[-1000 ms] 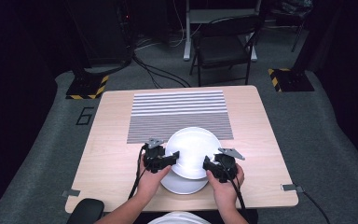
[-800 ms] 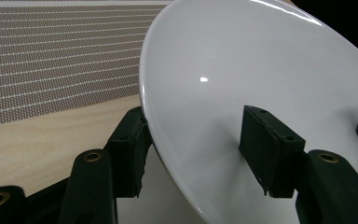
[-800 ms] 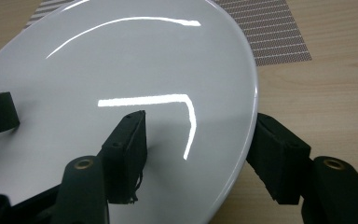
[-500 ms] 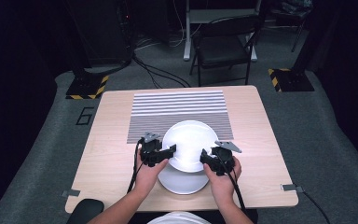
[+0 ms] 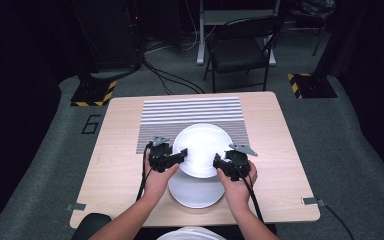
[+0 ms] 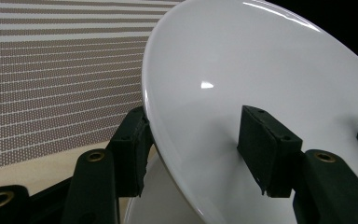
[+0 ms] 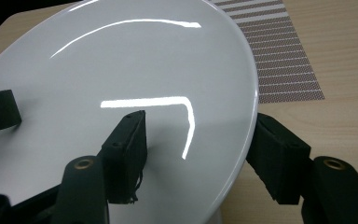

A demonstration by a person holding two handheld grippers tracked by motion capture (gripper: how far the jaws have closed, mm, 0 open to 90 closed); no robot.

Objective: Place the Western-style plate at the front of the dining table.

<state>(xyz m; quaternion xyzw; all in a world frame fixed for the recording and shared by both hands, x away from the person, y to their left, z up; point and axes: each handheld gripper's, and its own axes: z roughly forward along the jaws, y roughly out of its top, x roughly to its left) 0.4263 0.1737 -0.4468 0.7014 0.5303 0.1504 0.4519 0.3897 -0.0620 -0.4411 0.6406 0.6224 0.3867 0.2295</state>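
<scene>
Left gripper (image 6: pixel 193 154): in the left gripper view its two black jaws straddle the rim of a white plate (image 6: pixel 261 84), one pad under the rim at lower left of the frame, the other pressed on the glossy upper face at lower right; the jaws are closed onto the plate's edge. Right gripper (image 7: pixel 200 156): in the right gripper view the same arrangement applies, one pad on the plate's upper face at lower centre, the other beneath the rim at lower right, gripping the edge. In each gripper view the tip of the opposite gripper's pad is visible on the far edge of the plate. In the high view the left gripper (image 5: pixel 180 156) and right gripper (image 5: pixel 218 161) hold opposite sides of the plate (image 5: pixel 202 147) at centre frame, the person's hands behind them coming in from the bottom edge. The held plate overlaps the near edge of a striped mat (image 5: pixel 192 112) and partly covers a second white plate (image 5: pixel 196 192) lying on the table just below it in frame. The table (image 5: pixel 105 165) is light wood. Beyond it, in the upper frame, stands a dark folding chair (image 5: pixel 240 50) on grey floor.
</scene>
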